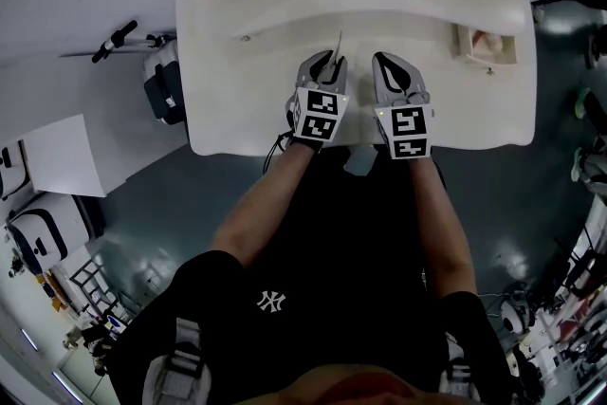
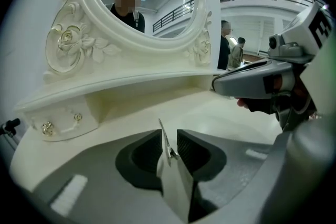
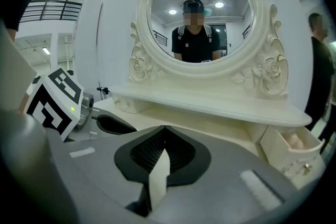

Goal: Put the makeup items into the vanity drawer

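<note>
My left gripper (image 1: 328, 62) (image 2: 169, 140) is shut on a thin silvery makeup tool (image 1: 339, 43) (image 2: 164, 132). Its pointed tip sticks out past the jaws, over the white vanity top (image 1: 237, 100). Close beside it on the right, my right gripper (image 1: 387, 60) (image 3: 164, 131) has its jaws together with nothing between them. A small drawer (image 1: 488, 47) (image 3: 294, 147) stands open at the vanity's back right, and something pinkish lies inside it. The matching small drawer (image 2: 63, 122) at the back left is closed.
An oval mirror (image 3: 199, 13) in an ornate frame rises behind a narrow shelf (image 3: 210, 103) at the back of the vanity. A dark bag (image 1: 163, 82) and white boxes (image 1: 62, 156) sit on the floor to the left. People stand in the background at the right (image 2: 226, 50).
</note>
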A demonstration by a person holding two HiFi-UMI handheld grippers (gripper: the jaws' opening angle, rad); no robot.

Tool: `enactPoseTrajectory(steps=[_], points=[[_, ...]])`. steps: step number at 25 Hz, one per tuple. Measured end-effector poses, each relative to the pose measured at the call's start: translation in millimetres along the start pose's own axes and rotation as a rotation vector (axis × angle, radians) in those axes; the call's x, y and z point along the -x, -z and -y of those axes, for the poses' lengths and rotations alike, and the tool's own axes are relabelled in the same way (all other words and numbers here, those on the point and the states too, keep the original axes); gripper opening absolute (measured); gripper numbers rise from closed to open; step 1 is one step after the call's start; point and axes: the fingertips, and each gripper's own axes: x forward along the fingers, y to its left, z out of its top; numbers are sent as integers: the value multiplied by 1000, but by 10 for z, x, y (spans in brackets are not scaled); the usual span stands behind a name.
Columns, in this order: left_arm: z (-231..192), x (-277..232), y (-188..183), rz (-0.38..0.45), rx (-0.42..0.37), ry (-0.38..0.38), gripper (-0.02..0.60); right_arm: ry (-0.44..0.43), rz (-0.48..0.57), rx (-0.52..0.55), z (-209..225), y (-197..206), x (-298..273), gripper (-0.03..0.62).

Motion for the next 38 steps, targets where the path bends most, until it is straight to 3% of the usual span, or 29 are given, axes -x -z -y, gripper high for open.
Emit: enactPoseTrajectory(steps=[8, 14, 25, 38], points=[[-23, -60, 78, -98, -43, -61, 66, 10, 6, -7, 80, -43, 43, 26], [-58, -71, 89, -112, -49, -88, 28, 24, 2, -22, 173, -15, 86, 26], [85, 39, 3, -97, -36, -33, 25, 64, 4, -62, 307, -21, 266, 26], [518, 260, -710, 10, -73, 73, 25, 174, 26, -114, 595, -189, 724, 26]])
